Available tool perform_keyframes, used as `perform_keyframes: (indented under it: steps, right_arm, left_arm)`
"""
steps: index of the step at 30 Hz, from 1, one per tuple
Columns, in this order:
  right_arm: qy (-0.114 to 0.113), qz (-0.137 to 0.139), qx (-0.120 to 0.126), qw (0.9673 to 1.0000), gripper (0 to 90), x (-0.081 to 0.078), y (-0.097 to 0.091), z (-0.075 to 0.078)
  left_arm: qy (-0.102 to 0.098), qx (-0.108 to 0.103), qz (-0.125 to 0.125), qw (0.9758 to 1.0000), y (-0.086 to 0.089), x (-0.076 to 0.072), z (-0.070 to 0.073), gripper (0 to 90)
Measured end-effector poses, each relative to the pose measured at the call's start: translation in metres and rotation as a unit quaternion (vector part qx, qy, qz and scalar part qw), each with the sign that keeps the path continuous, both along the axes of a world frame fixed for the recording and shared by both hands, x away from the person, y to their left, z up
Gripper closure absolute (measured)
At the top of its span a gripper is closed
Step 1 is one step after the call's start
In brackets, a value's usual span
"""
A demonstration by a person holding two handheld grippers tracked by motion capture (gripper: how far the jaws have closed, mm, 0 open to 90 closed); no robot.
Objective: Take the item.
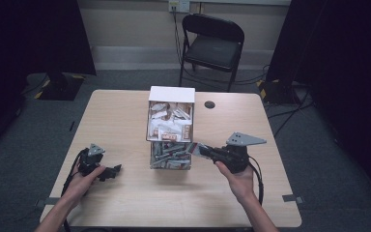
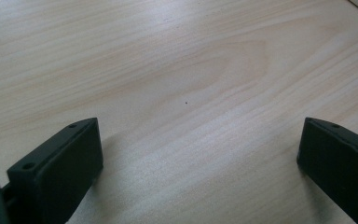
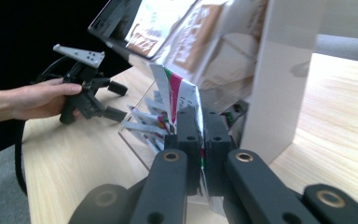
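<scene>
A two-tier organizer [image 1: 171,126] stands mid-table: a white upper bin with brown-and-white sachets over a clear lower bin [image 1: 170,155] of green, red and white sachets. My right gripper [image 1: 202,150] is at the lower bin's right side, shut on a white sachet with a green and red stripe [image 3: 174,91] that sticks up between its jaws [image 3: 200,114]. The white wall of the organizer [image 3: 279,79] rises just right of it. My left gripper [image 1: 115,170] rests on the table left of the organizer. Its jaws stand wide open [image 2: 198,126] over bare wood and hold nothing. It shows farther off as the left gripper [image 3: 103,100] in a hand.
A small black round disc [image 1: 209,104] lies on the table [image 1: 125,111] behind and to the right of the organizer. A black folding chair [image 1: 212,43] stands beyond the far edge. Dark stands and cables flank the table on the floor.
</scene>
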State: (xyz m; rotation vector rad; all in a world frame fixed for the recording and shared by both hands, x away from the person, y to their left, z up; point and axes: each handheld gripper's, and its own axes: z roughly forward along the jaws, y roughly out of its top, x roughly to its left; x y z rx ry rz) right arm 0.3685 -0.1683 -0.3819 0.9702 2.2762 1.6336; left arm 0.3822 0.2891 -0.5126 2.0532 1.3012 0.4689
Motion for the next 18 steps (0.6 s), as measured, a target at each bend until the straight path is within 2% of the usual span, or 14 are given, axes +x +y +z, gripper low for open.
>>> perform_keyframes:
  steps: [7,18]
  right_arm:
    - [0.003,-0.021,0.002,0.9998,88.3,0.009,-0.012,0.0]
    - [0.009,-0.041,-0.003,0.9991,88.2,0.023,-0.019,-0.004]
  left_arm:
    - [0.0,0.0,0.0,1.0,0.0,0.0,0.0,0.0]
    - [0.0,0.0,0.0,1.0,0.0,0.0,0.0,0.0]
